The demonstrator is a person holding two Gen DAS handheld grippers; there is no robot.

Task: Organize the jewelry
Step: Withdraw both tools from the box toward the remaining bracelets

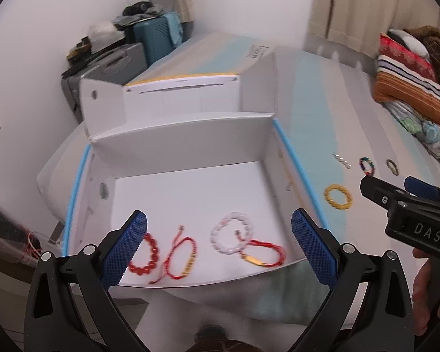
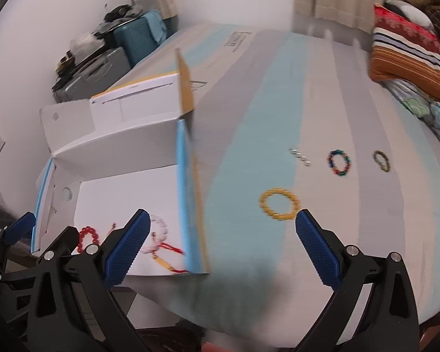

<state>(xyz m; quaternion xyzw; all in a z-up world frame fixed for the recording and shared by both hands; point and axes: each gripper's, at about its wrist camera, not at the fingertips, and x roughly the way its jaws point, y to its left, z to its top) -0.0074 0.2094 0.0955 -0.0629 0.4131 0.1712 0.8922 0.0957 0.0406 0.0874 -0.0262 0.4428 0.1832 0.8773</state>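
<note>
An open white box (image 1: pixel 190 135) holds a red bead bracelet (image 1: pixel 146 252), a red cord bracelet (image 1: pixel 182 255), a white bead bracelet (image 1: pixel 231 234) and a red cord bracelet with a gold tag (image 1: pixel 261 255). My left gripper (image 1: pixel 220 249) is open and empty above the box's front. On the bed lie a yellow bead bracelet (image 2: pixel 278 204), a row of silver beads (image 2: pixel 299 156), a multicoloured bracelet (image 2: pixel 338 162) and a dark bracelet (image 2: pixel 381 160). My right gripper (image 2: pixel 220 249) is open and empty, near the yellow bracelet; it also shows in the left wrist view (image 1: pixel 396 190).
The bed cover (image 2: pixel 264 132) is striped grey and light blue. Folded blankets (image 2: pixel 410 55) lie at the far right. Suitcases (image 1: pixel 117 58) stand by the wall at the left. A large flat carton (image 1: pixel 205 55) lies behind the box.
</note>
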